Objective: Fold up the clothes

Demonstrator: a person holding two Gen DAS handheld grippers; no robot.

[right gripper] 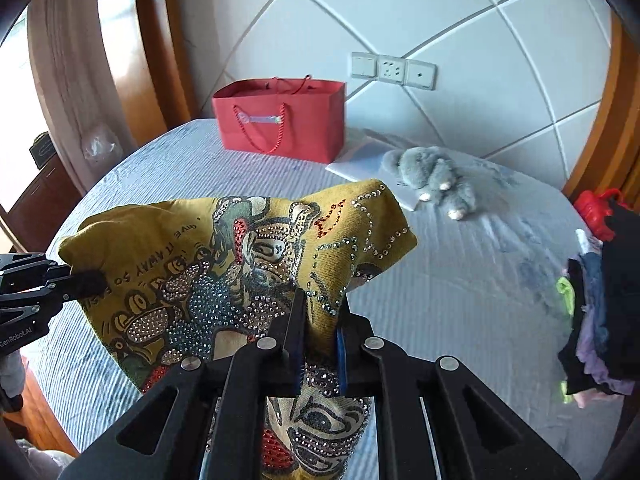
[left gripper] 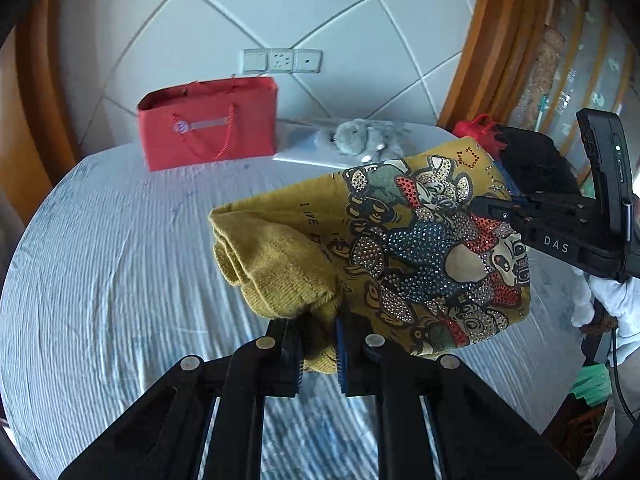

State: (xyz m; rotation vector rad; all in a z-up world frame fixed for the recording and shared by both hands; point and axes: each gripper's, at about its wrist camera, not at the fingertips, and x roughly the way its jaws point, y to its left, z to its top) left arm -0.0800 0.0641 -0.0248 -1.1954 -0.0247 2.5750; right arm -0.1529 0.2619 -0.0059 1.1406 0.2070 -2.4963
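A mustard-yellow knit sweater [left gripper: 400, 248] with a sequinned cartoon print hangs in the air above the bed, held at two points. My left gripper [left gripper: 318, 344] is shut on its bunched plain edge. My right gripper [right gripper: 320, 344] is shut on a fold of the printed front [right gripper: 224, 280]. The right gripper also shows in the left wrist view [left gripper: 480, 204], pinching the sweater's far side. The left gripper shows in the right wrist view [right gripper: 80, 280] at the sweater's left edge.
The bed has a blue-white striped sheet [left gripper: 100, 260]. A red paper bag [left gripper: 208, 124] stands at the back by the tiled wall. A grey plush toy [right gripper: 436, 176] lies on a white pad. A pile of dark and coloured clothes [right gripper: 600, 312] sits at the right edge.
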